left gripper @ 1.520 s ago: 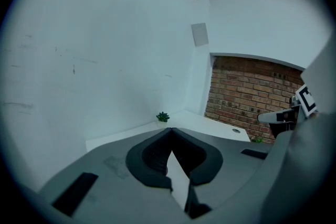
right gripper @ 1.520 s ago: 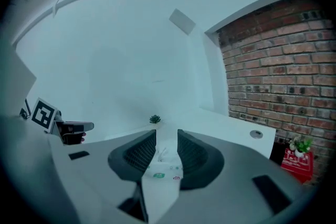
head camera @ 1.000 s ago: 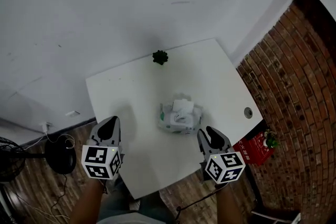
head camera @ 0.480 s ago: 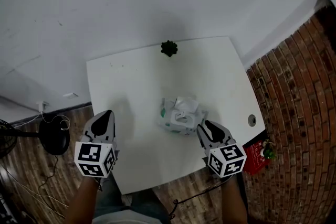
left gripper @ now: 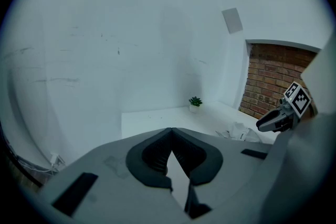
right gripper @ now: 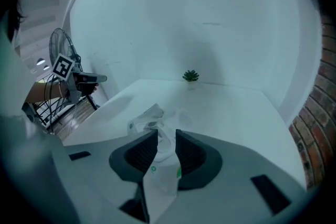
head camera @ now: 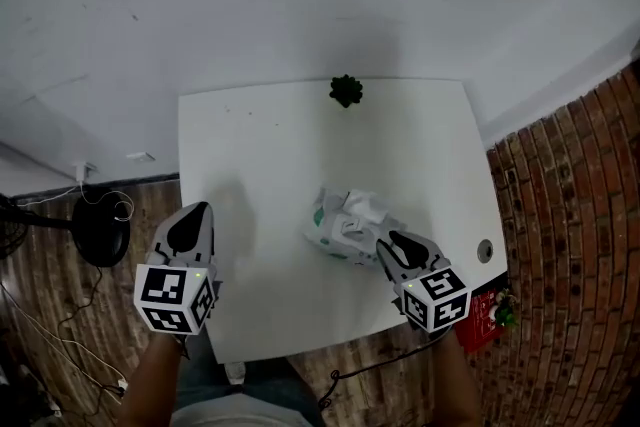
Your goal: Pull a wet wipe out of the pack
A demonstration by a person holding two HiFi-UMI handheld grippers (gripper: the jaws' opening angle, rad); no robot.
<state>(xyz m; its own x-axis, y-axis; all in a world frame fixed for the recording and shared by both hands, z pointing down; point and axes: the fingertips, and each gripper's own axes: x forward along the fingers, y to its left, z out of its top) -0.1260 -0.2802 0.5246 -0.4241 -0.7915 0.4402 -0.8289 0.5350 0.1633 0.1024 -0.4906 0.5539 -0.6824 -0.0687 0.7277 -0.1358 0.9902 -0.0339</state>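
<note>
Our spread right claw [right gripper: 161,136] hangs at the pack [head camera: 335,235]; we should pinch only the raised wipe [head camera: 361,207] (left claw [left gripper: 171,132], pressed together, waits apart).

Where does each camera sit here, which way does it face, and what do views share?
Head view: on the head, steeply down at the table; both forearms and left gripper, right gripper show.
Left gripper view: on the left gripper, along its shut jaws across the table; right gripper visible.
Right gripper view: on the right gripper, between its parted jaws toward the wipe pack.
Shared: all show the wipe pack and plant.
</note>
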